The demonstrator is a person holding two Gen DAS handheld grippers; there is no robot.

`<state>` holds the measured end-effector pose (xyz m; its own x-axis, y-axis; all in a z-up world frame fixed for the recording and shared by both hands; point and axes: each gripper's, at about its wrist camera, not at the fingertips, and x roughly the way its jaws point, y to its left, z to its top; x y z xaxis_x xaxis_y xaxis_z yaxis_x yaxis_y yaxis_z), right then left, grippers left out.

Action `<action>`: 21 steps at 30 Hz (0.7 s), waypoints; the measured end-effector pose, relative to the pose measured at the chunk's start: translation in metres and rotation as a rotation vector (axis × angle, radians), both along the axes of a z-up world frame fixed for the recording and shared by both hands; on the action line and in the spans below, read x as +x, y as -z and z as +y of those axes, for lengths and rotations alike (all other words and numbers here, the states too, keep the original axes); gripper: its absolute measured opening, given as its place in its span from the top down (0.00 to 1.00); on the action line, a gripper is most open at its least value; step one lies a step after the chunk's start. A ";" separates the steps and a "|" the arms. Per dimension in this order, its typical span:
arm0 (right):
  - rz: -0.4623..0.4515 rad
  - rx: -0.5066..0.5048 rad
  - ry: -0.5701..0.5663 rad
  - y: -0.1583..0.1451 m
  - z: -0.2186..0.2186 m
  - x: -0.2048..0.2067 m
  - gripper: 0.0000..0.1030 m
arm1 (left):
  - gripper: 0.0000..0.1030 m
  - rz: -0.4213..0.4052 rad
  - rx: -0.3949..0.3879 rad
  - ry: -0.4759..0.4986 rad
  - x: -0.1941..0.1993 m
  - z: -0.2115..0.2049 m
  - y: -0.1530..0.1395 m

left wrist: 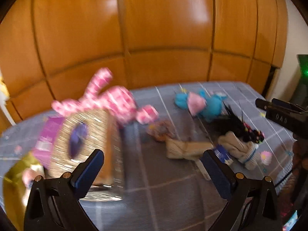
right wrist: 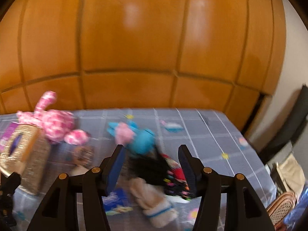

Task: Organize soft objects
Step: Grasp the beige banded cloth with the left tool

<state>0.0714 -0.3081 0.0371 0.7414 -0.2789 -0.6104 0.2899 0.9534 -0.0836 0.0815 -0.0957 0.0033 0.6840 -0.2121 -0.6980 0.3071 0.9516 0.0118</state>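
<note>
there — pink plush [left wrist: 115, 100] atop the glittery box [left wrist: 86, 144]

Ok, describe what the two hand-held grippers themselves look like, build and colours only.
The left hand-held gripper has two black angular plastic fingers tipped with blue rectangular pads, and brass-coloured round pin heads at the finger joints. The right hand-held gripper is built the same way: black frame, blue-faced pads, brass pins. From the left wrist view, its black side shows pale lettering, too blurred to read, and a thin dark cable.
</note>
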 end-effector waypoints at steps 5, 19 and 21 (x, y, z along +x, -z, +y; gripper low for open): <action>0.044 0.177 0.098 0.033 -0.059 0.001 0.43 | 0.11 0.154 -0.013 0.059 0.022 -0.034 0.035; 0.037 0.338 0.079 0.045 -0.078 0.002 0.43 | 0.14 0.402 -0.178 -0.058 0.092 -0.049 0.093; 0.032 0.354 0.079 0.045 -0.080 0.001 0.43 | 0.15 0.412 -0.186 -0.068 0.100 -0.054 0.099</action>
